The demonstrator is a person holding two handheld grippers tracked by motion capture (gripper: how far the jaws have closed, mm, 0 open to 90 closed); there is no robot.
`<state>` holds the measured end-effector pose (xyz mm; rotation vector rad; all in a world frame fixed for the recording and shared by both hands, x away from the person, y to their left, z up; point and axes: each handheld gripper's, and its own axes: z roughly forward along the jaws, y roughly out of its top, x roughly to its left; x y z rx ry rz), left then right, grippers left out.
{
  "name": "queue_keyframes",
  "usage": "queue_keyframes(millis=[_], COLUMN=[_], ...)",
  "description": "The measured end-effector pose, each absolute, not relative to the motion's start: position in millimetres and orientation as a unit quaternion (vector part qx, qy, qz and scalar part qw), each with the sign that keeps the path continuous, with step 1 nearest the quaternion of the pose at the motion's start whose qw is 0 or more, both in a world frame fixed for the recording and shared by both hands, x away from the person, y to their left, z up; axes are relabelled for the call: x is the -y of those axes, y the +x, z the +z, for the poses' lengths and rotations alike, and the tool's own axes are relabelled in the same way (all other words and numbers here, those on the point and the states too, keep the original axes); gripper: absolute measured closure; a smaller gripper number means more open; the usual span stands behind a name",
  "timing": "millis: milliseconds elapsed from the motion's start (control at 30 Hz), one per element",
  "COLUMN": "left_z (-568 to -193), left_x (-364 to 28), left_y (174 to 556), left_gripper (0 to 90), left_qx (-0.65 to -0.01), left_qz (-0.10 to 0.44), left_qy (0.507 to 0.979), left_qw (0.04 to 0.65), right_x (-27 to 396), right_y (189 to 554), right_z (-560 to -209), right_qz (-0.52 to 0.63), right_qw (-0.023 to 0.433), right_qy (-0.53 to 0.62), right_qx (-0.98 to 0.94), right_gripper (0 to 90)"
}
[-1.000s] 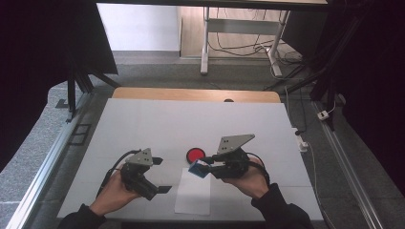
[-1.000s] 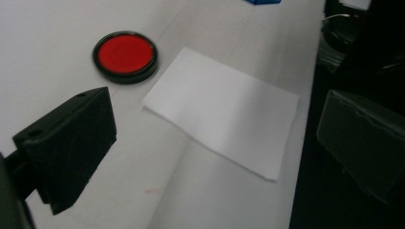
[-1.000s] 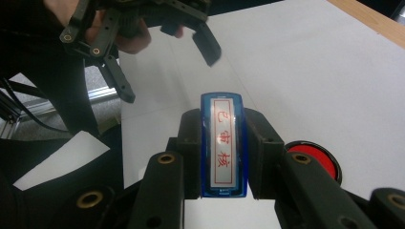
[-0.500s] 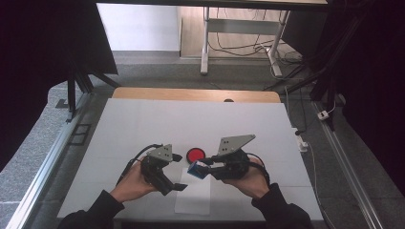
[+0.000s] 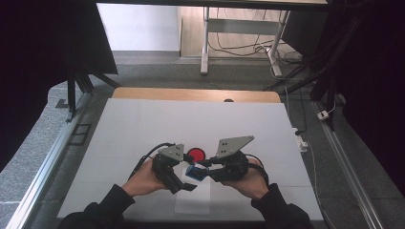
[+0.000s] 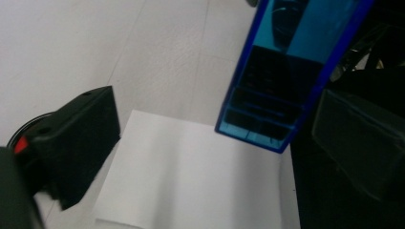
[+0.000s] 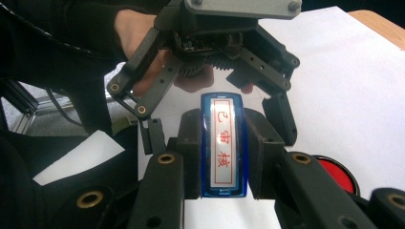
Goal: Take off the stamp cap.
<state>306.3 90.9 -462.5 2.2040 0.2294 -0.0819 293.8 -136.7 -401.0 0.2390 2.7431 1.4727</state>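
A blue stamp [image 7: 223, 145] with a white label of red characters sits clamped between the jaws of the right hand-held gripper [image 7: 222, 157], which press on its two long sides; in the high view the stamp [image 5: 196, 172] hangs just above the near middle of the counter [image 5: 143, 124], held out to the left from the right hand-held gripper [image 5: 206, 171]. Directly in front of it is the left hand-held gripper [image 5: 187, 182], its jaws standing apart, one on each side of the stamp's far end without pressing on it; in the left gripper view the translucent blue body [image 6: 282, 71] rises between the two black jaws, clear of both. Beneath the stamp lies a white sheet of paper [image 6: 191, 176] on the white counter cover. Just beyond the two grippers rests a round red ink pad [image 5: 195, 154] with a dark rim, close to the stamp but apart from it. The person's hands [image 5: 141, 179] grip both tools from the near edge.
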Motion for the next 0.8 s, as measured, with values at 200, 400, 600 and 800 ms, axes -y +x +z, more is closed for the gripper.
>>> queue_keyframes(millis=[200, 400, 600, 800], left_z=[-464, -465, -463, -463], left_x=[-94, -98, -103, -105], left_y=[302, 300, 301, 301], left_gripper=[24.9, 40.0, 52.0, 57.6], left_qx=[-0.070, -0.054, -0.057, -0.052], left_qz=[-0.029, -0.042, -0.055, -0.062], left_qy=[0.893, 0.887, 0.876, 0.873], left_qw=[0.445, 0.457, 0.475, 0.481], right_x=[136, 136, 135, 135], right_y=[292, 291, 290, 289], right_z=[-401, -400, -401, -401], right_qz=[0.473, 0.473, 0.473, 0.473], right_qw=[0.006, 0.004, 0.000, -0.001], right_qy=[0.070, 0.064, 0.061, 0.057], right_qx=[-0.879, -0.879, -0.879, -0.879], right_gripper=[71.5, 71.5, 71.5, 71.5])
